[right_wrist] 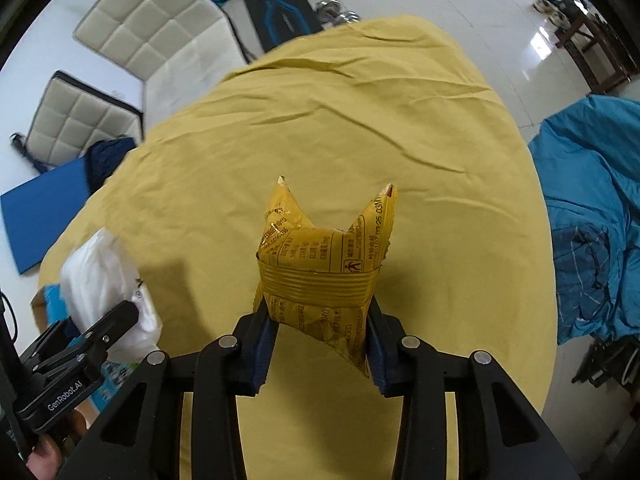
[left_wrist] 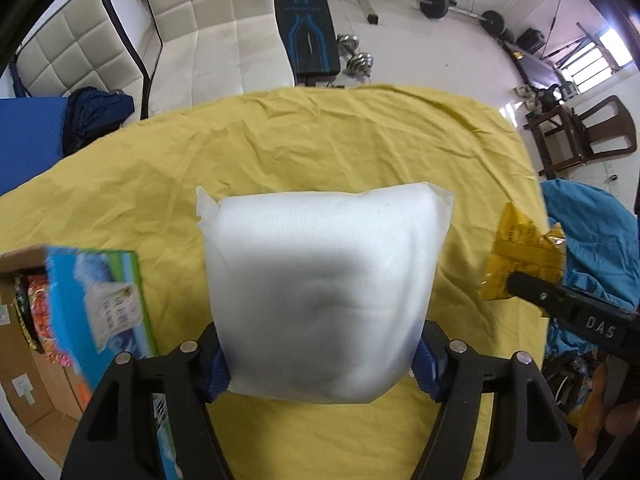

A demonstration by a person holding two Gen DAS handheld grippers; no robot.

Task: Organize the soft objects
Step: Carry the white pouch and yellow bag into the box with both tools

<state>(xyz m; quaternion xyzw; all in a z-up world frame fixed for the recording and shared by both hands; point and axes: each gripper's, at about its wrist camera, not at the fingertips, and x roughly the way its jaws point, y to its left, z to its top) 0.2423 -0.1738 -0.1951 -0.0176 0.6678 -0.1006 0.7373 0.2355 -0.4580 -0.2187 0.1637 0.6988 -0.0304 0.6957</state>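
The left gripper point(left_wrist: 320, 364) has its jaws pinching a white soft pack point(left_wrist: 320, 280) by its near end; the blue pads are sunk into its sides, and the pack's bulk hides most of them. The pack hangs above the yellow cloth point(left_wrist: 320, 140) that covers the table. Its near face is in shadow and blurred, so no print can be read on it.

The right gripper point(right_wrist: 320, 344) has its jaws pressed onto a yellow snack packet point(right_wrist: 324, 276), which is crumpled at the waist and held clear of the yellow cloth. Its lower corner is partly hidden between the fingers.

At the left edge of the yellow cloth, a blue and green box point(left_wrist: 108, 300) is smeared by motion blur and partly cut off by the left gripper's frame. Beside it a cardboard box point(left_wrist: 24, 360) runs out of the picture; what lies inside shows only as a patterned strip. Off the right edge of the yellow cloth lies a blue blanket point(right_wrist: 592, 208), half out of view.
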